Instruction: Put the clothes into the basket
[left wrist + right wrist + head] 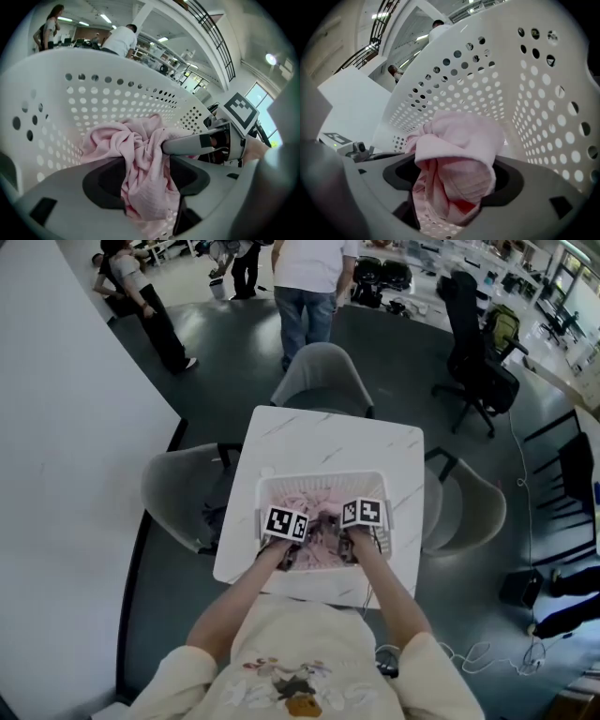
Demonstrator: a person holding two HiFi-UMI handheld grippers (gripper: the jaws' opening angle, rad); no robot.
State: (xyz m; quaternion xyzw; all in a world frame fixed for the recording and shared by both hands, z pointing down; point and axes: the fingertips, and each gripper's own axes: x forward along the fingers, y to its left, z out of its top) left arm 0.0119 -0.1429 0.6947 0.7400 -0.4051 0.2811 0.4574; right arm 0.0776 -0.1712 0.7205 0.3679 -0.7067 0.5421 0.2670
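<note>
A white perforated basket stands on the marble table and holds pink clothes. Both grippers reach down into it side by side. My left gripper has its jaws spread wide, and a bunched pink cloth lies loosely between them with dark gaps on either side. My right gripper also stands open, with a pink fold bulging up between its jaws. The basket wall rises just behind the cloth, and the right gripper's marker cube shows beside it. In the right gripper view the wall curves around.
Grey chairs stand at the table's far end, left and right. A black office chair stands at the back right. Several people stand on the dark floor beyond. A white wall runs along the left.
</note>
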